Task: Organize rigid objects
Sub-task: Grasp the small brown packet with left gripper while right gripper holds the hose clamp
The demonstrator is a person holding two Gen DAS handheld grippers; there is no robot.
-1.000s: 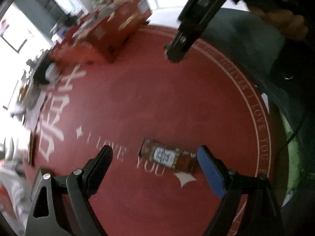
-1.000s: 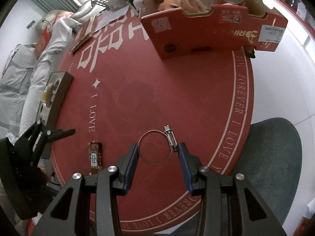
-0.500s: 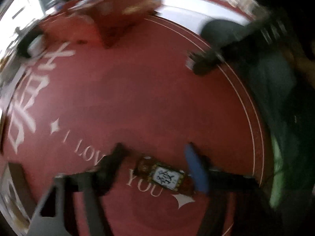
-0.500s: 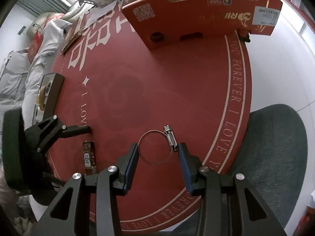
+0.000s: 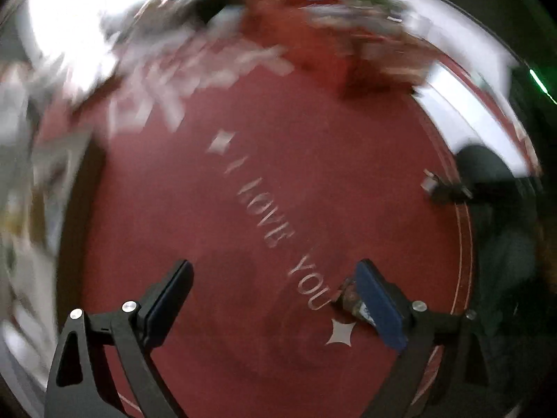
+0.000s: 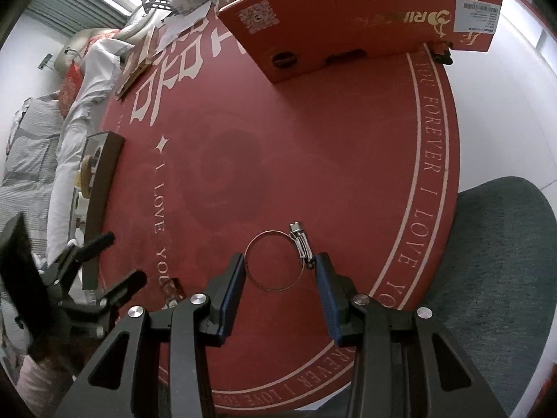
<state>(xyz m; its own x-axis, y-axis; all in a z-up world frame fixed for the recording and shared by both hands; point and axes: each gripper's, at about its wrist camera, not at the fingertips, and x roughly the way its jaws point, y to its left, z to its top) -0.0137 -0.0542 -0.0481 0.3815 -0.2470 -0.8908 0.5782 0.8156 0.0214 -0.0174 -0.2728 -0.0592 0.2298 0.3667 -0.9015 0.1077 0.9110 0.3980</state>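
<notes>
Left gripper (image 5: 275,296) jaws opening, empty, right gripper (image 6: 280,277) gripping hose clamp (image 6: 275,261)

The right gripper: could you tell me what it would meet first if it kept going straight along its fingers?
Most likely the metal hose clamp, which already lies between the right gripper fingers on the red round mat; whether the pads touch it is unclear.

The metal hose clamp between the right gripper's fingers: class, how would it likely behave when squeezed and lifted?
The hose clamp is a thin open band, so it would probably flex and feel light. Its screw housing sits on one side, so it may hang lopsided. Lying flat on the red mat, it seems unlikely to roll.
</notes>
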